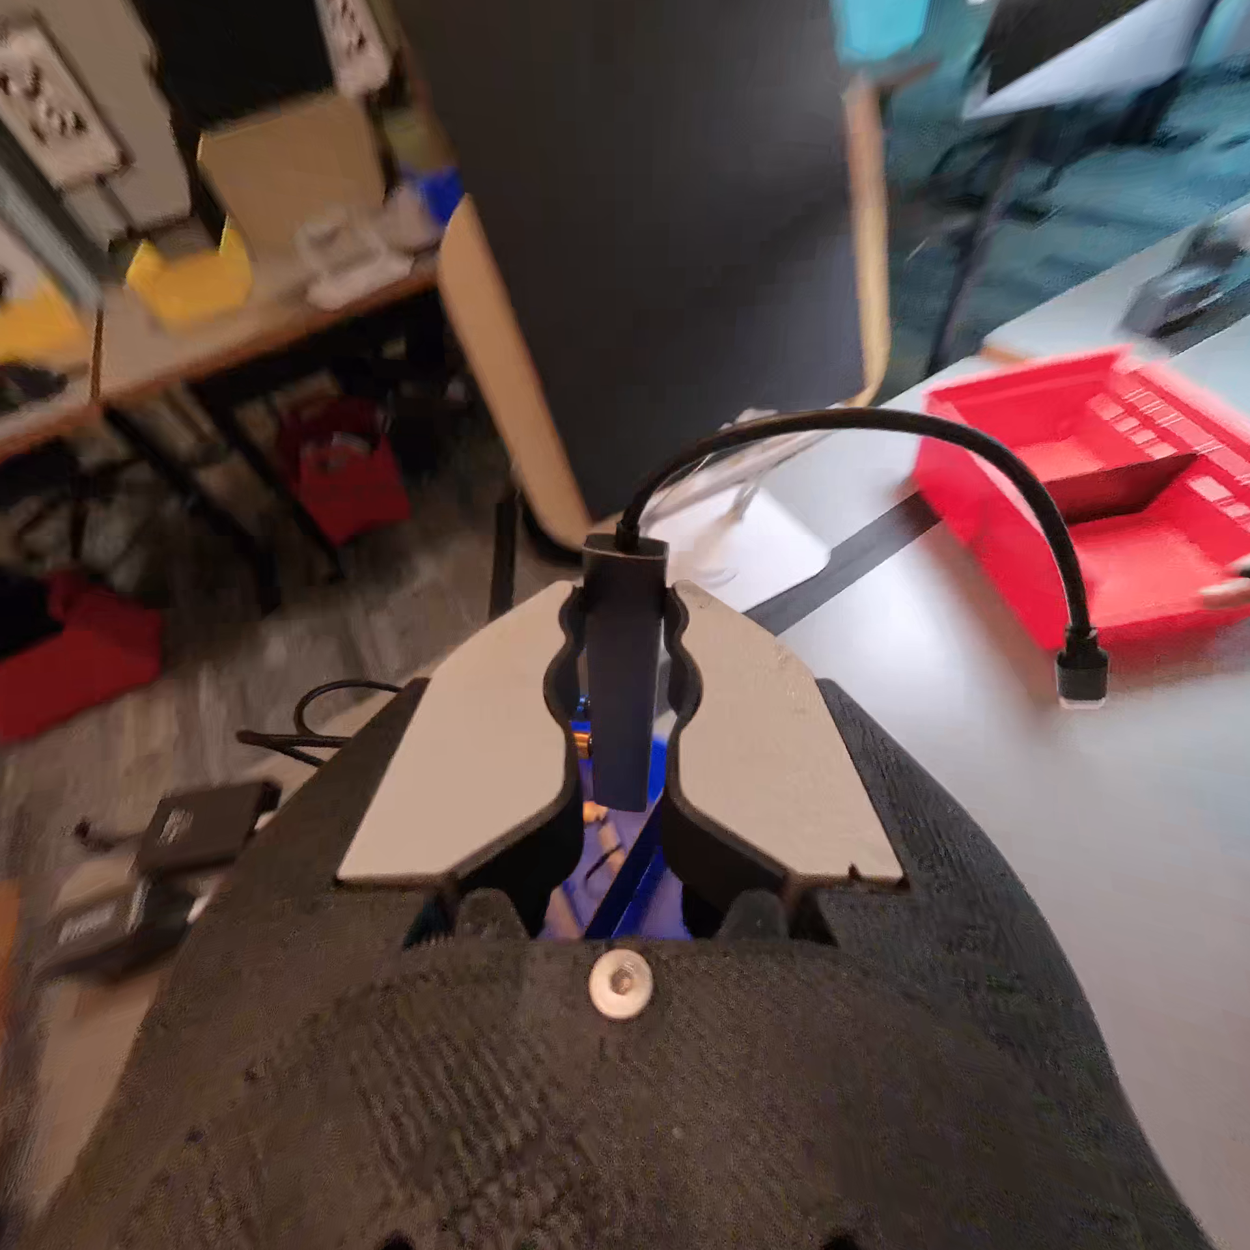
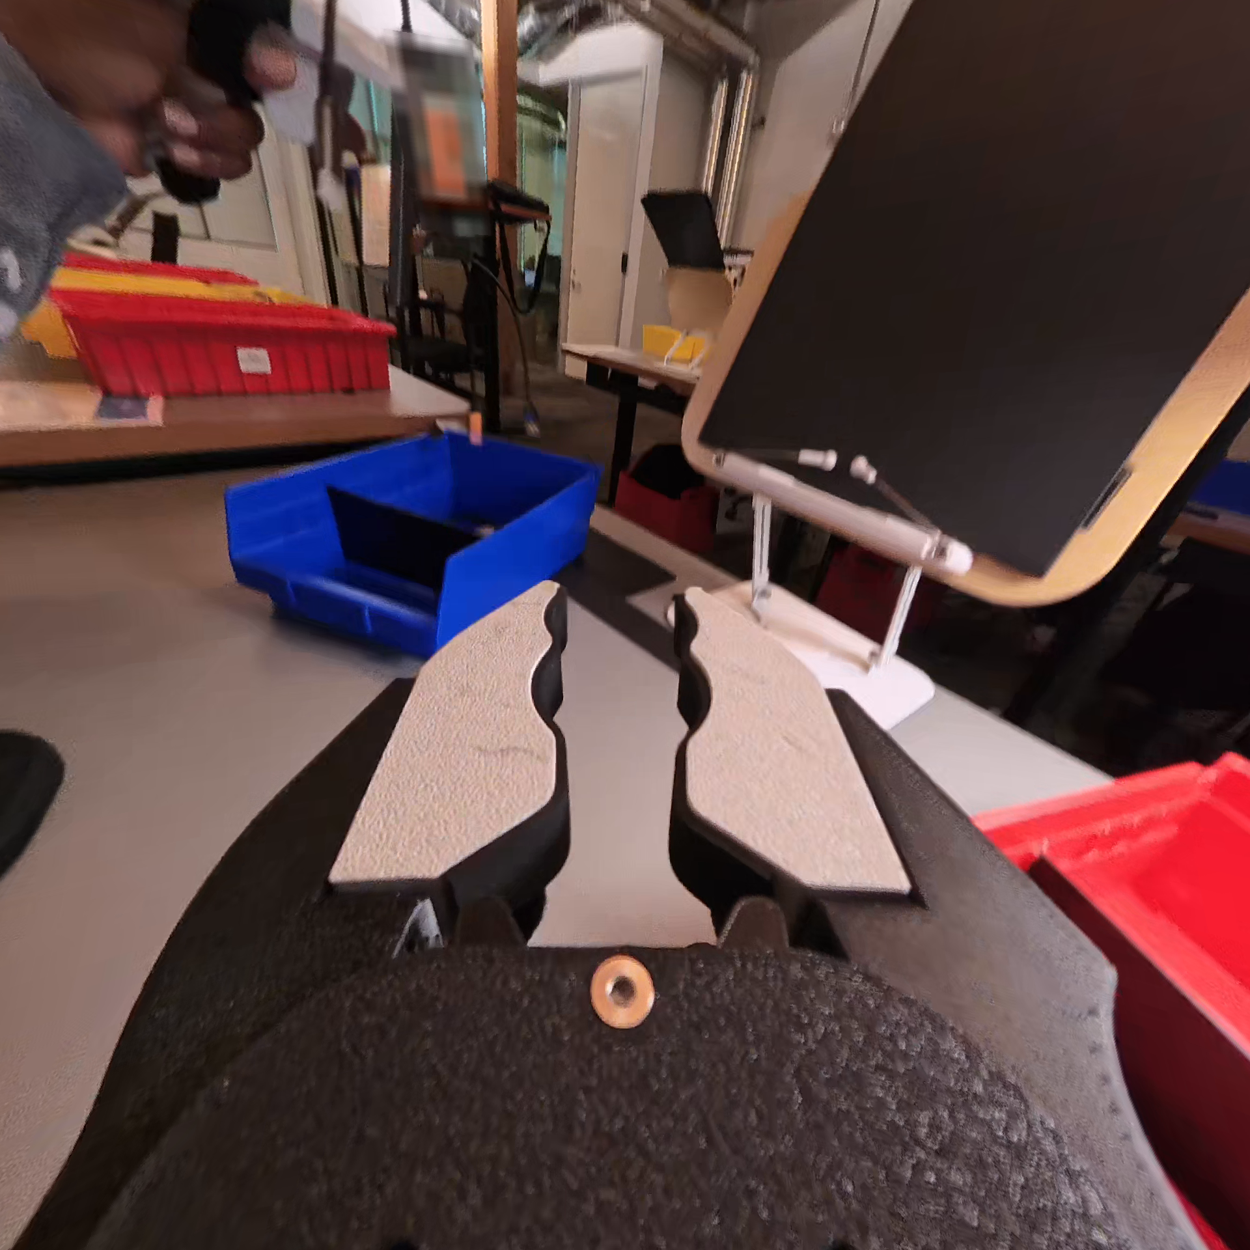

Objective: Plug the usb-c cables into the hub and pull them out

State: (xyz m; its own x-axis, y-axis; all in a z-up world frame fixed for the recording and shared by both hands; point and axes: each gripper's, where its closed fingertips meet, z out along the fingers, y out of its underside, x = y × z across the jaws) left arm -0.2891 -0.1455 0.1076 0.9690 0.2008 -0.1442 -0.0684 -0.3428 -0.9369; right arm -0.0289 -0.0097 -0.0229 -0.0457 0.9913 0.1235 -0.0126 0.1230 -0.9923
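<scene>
Both grippers [image 1: 622, 595] [image 2: 619, 609] have textured black bodies, grey-faced wavy jaws and one silver screw [image 2: 621, 991].

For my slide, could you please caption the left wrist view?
Left gripper clamps the dark hub, its cable dangling.

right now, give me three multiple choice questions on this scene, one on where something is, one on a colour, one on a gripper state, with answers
1. Where is the hub?
A. in the blue bin
B. between the left gripper's fingers
C. flat on the table

2. What colour is the bin ahead of the right gripper?
A. blue
B. green
C. white

3. What state is the right gripper in?
A. shut on a cable
B. shut on the hub
C. open, holding nothing

Answers:
1 B, the left gripper is clamped on the dark hub, whose own short cable arcs to a free plug.
2 A, its walls are plainly blue, with a dark divider inside.
3 C, bare table shows through the gap between its fingers.
</scene>
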